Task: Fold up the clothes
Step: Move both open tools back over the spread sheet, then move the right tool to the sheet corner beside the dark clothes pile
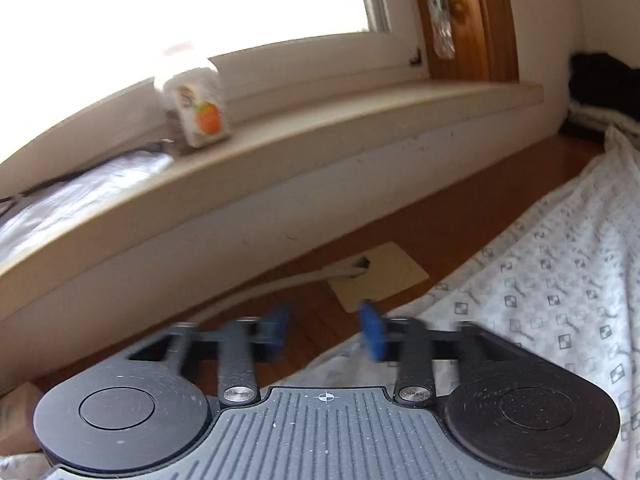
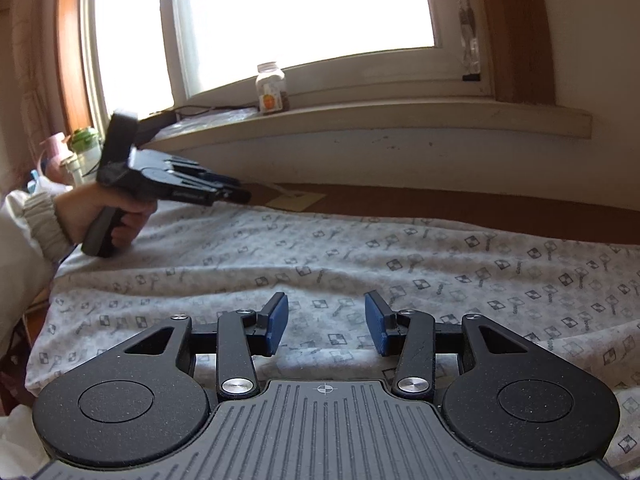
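Over one patterned garment [image 2: 360, 256], two hand-held grippers, left [image 1: 326, 330], right [image 2: 326, 322], both agape

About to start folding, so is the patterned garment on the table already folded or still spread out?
Spread out: the patterned garment lies wide across the table, wrinkled, with no neat fold visible. Neither gripper holds it.

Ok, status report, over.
Left gripper open, empty, at the cloth edge. Right gripper open over the patterned garment, spread flat. Nothing in the way.
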Demonstrator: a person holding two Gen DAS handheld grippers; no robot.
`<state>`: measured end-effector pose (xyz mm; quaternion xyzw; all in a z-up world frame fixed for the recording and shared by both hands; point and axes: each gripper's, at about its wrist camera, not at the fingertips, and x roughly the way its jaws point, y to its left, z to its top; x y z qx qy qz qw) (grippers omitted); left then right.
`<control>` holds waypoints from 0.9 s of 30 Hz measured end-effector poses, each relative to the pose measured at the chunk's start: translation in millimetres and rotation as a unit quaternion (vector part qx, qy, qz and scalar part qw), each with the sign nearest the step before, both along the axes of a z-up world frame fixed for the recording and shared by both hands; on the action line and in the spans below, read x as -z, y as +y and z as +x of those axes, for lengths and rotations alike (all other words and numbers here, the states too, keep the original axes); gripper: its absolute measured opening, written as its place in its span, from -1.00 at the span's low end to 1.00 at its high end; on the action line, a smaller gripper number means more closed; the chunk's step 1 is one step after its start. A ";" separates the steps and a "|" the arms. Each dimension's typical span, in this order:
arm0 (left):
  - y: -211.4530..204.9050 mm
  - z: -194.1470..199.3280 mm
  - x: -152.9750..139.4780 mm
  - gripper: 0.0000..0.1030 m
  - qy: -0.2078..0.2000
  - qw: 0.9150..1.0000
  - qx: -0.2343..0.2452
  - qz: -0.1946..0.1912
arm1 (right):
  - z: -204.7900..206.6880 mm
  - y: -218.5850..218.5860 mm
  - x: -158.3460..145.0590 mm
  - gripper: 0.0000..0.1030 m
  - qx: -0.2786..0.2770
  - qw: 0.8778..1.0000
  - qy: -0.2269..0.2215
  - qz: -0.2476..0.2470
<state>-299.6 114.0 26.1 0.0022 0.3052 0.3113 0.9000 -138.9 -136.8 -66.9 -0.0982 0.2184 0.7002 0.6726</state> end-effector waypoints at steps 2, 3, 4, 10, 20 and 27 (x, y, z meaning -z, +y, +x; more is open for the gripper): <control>-2.9 -8.5 -5.1 0.12 -0.004 1.000 0.000 -0.002 | 4.7 -4.6 -1.4 -0.15 0.013 1.000 0.009 0.012; -5.3 -12.4 -7.2 0.16 -0.007 1.000 0.001 -0.003 | 6.2 -7.1 -2.6 -0.15 0.019 1.000 -0.002 0.009; -10.2 -15.2 -8.1 0.29 -0.011 1.000 0.002 -0.002 | 7.5 -9.6 -3.9 -0.19 0.025 1.000 -0.013 0.005; -39.6 -10.5 -2.2 0.43 -0.007 1.000 0.025 0.002 | 31.4 -53.7 -8.5 -0.25 0.056 0.997 -0.045 -0.009; -49.8 -2.5 11.3 0.45 0.029 0.999 0.030 0.015 | -4.2 -67.0 -11.8 -0.26 -0.019 0.993 -0.104 -0.051; -49.5 -3.6 11.3 0.46 0.029 0.999 0.029 0.013 | -56.9 -38.0 -12.0 -0.25 -0.112 0.977 -0.168 -0.075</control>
